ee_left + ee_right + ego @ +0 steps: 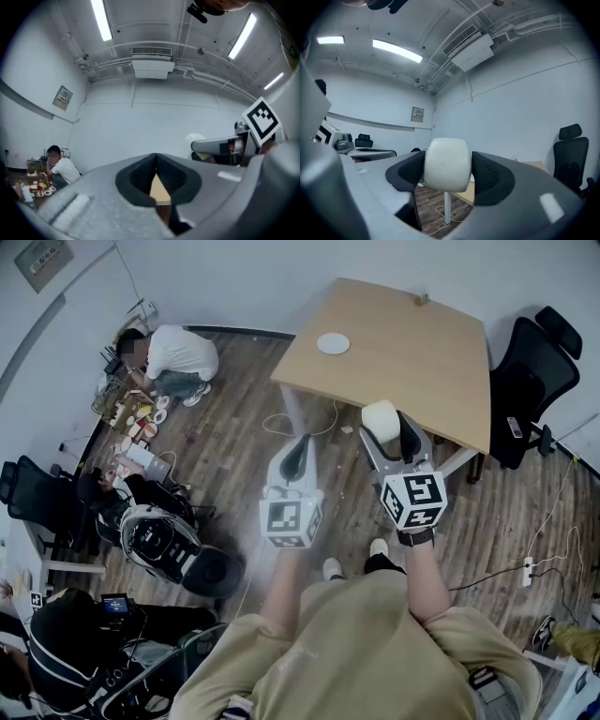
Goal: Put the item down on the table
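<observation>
My right gripper is shut on a white rounded item, held level in the air just short of the near edge of the wooden table. In the right gripper view the white item fills the gap between the two black pads, which press on its sides. My left gripper hangs to the left over the wood floor, its jaws together with nothing in them. In the left gripper view its black pads meet at the tips, and the white item shows at the right.
A small white disc lies on the table's far left part. A black office chair stands right of the table. A person crouches on the floor at the back left among small things. Bags and gear lie at the left. A power strip lies on the floor at the right.
</observation>
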A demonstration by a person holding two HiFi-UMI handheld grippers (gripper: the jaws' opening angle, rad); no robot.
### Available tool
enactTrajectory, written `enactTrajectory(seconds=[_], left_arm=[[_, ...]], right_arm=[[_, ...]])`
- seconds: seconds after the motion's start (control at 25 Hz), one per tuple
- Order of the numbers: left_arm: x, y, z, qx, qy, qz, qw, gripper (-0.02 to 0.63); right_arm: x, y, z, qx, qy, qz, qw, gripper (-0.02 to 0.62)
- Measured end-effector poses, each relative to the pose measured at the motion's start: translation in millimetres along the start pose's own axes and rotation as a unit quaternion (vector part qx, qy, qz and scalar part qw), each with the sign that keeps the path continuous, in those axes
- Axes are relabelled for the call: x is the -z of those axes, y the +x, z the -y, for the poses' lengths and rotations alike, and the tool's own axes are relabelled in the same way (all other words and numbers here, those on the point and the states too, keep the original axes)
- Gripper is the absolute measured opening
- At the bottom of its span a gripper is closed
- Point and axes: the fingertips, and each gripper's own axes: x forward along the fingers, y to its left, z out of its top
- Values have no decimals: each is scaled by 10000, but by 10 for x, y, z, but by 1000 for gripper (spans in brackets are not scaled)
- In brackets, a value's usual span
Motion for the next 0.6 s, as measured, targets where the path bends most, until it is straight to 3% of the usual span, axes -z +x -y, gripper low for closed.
enactTrajectory(seconds=[0.28, 0.6], left_arm=[[37, -177, -151, -58, -240, 38, 9997, 2], [318, 200, -231, -42, -572, -129, 9983, 2]], right_arm=[[93, 33, -265, 2, -7, -182, 9998, 315], [363, 324, 113, 352, 349, -453, 9977, 316]])
